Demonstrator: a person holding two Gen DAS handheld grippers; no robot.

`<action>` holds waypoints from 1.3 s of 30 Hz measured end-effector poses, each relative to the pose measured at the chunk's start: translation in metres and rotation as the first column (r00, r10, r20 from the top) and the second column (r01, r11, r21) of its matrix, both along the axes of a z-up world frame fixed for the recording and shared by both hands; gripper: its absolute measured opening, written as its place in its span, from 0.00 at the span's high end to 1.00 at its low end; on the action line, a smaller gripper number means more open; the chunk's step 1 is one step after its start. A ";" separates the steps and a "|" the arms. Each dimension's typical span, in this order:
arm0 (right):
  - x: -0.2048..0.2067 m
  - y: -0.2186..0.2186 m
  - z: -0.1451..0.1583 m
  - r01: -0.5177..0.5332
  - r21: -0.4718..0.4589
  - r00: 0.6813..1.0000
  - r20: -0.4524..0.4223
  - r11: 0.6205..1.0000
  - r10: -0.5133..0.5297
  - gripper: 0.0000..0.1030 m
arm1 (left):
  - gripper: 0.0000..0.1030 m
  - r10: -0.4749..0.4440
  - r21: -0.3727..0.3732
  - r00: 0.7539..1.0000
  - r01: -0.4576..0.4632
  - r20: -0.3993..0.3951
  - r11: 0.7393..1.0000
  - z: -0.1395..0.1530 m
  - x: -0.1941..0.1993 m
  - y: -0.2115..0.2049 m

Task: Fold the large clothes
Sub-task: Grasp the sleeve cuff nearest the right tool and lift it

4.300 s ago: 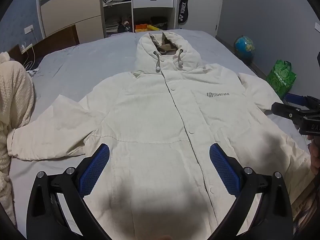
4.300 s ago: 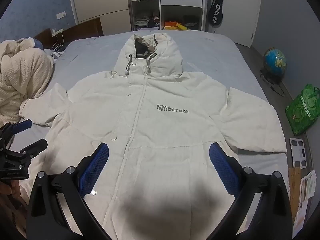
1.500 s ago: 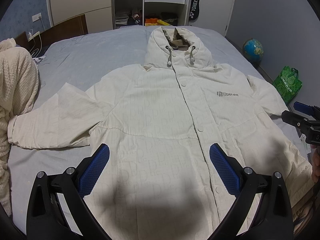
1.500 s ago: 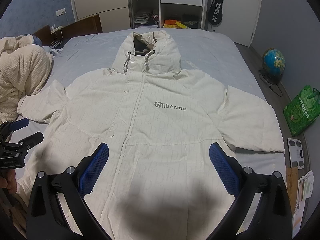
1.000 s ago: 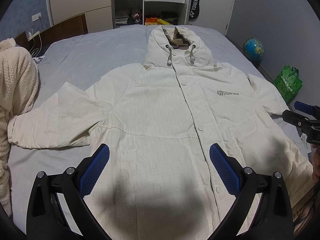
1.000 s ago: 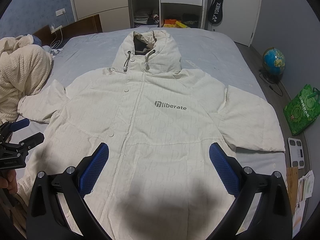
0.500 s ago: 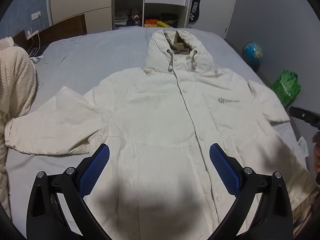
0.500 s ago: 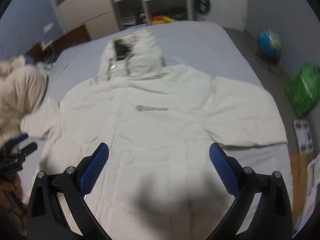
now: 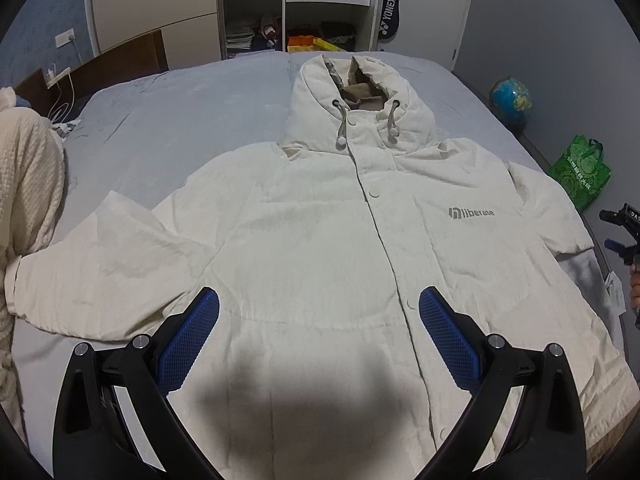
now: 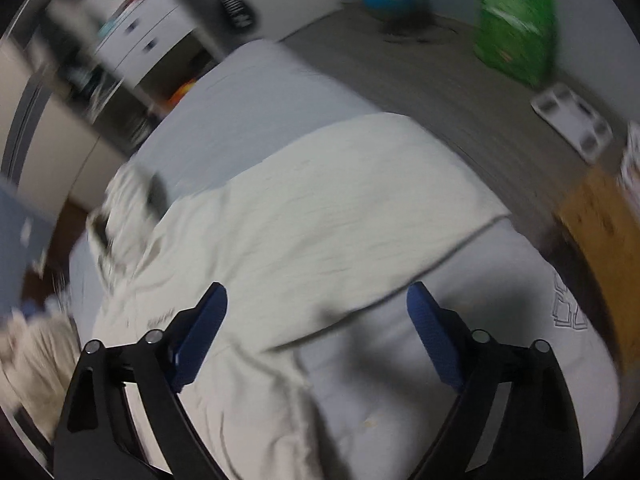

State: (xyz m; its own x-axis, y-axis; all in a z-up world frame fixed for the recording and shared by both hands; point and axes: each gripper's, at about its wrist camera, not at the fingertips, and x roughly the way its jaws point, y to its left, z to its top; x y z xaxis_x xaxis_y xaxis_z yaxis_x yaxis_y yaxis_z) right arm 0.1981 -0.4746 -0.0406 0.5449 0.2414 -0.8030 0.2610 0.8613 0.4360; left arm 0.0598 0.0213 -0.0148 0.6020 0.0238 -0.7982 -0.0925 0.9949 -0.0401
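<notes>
Jacket (image 9: 320, 240) lies flat, front up, on the bed (image 9: 180, 112), hood toward the far edge, hem at the near edge, both sleeves spread out sideways. Nothing folded yet.

My left tool (image 9: 318, 344) hangs over the lower front of the jacket, jaws spread, nothing between them, not touching cloth as far as I can tell. My right tool (image 10: 316, 332) is at the bed's right edge, over the armpit where the right sleeve (image 10: 360, 208) meets the body. Its jaws have just been closing a little, yet are wide apart with nothing pinched; only cloth and bare sheet lie below the gap. The right view is blurred, so contact there can't be judged. In the left view that tool (image 9: 624, 228) only shows small at the right border.

Step in hand, my guess: grab the right sleeve and fold it across the chest.

To do it well:
- go for the cuff end or the sleeve's lower edge, not the armpit, so the whole sleeve follows
- pinch both layers of the puffy cloth, deep enough not to slip
- lift low and carry it toward the snap line, laying it flat
- left tool could press the body down so the jacket doesn't drag toward the edge

Risk: padded cloth springs back, sleeve slides off the bed edge.
</notes>
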 end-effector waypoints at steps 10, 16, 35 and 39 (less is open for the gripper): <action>0.013 -0.071 -0.048 0.171 0.121 0.985 -0.057 0.978 -0.166 0.29 | 0.06 -0.024 -0.047 0.999 0.022 -0.035 0.999 -0.008 0.025 -0.004; 0.023 -0.083 -0.070 0.243 0.191 0.970 -0.070 0.951 -0.234 0.39 | 0.06 -0.051 -0.043 0.998 0.049 -0.046 0.998 -0.013 0.034 -0.010; 0.030 -0.096 -0.057 0.348 0.305 0.917 0.087 0.886 -0.390 0.95 | 0.06 -0.066 -0.024 0.997 0.064 -0.048 0.998 -0.010 0.035 -0.005; 0.029 -0.079 -0.028 0.295 0.320 0.916 0.173 0.900 -0.361 0.96 | 0.06 -0.053 -0.019 0.998 0.052 -0.044 0.998 -0.008 0.033 -0.002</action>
State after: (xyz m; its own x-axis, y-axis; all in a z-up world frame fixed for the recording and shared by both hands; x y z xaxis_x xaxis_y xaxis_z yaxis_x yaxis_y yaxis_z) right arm 0.2267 -0.5537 -0.0687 0.7884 0.2149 -0.5765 0.3746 0.5756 0.7269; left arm 0.0930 0.0189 -0.0227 0.5659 -0.0216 -0.8242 -0.0420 0.9976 -0.0550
